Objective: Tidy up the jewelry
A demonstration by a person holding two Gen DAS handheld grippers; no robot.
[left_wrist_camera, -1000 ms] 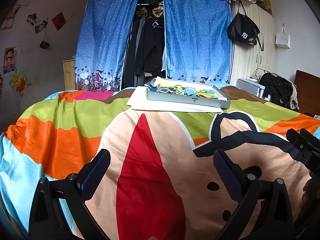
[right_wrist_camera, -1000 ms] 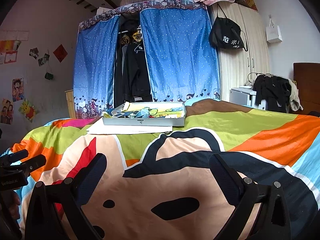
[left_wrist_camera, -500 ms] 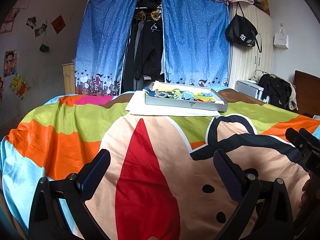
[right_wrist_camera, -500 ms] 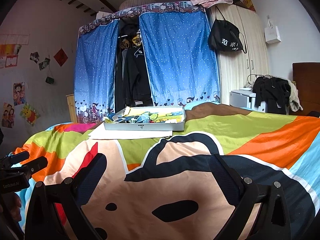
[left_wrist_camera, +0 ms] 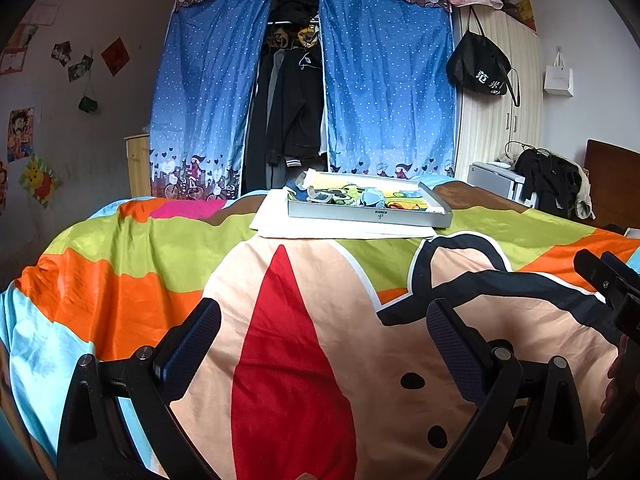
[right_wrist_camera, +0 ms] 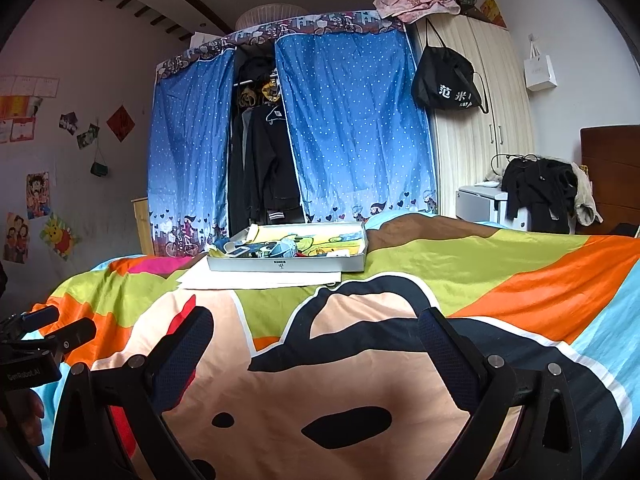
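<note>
A shallow grey tray (left_wrist_camera: 368,218) (right_wrist_camera: 286,265) lies on a white sheet of paper (left_wrist_camera: 276,224) (right_wrist_camera: 256,280) at the far side of a colourful bedspread. Small mixed items fill it, too far off to tell apart. My left gripper (left_wrist_camera: 324,340) hovers open over the near part of the bed, well short of the tray. My right gripper (right_wrist_camera: 316,344) is open too, nothing between its fingers, to the right of the left one. The right gripper's tips (left_wrist_camera: 608,276) show at the left wrist view's right edge; the left gripper's tips (right_wrist_camera: 52,326) show at the right wrist view's left edge.
The bedspread (left_wrist_camera: 304,320) covers the whole near area. Behind the bed stands a blue-curtained wardrobe (left_wrist_camera: 376,92) with dark clothes hanging inside. A pale cupboard with a black bag (left_wrist_camera: 480,68) is at the right, with clothes piled on a small white unit (right_wrist_camera: 536,184).
Both cameras have tilted up slightly, so the tray sits lower and a little closer in each view. Both grippers stay open.
</note>
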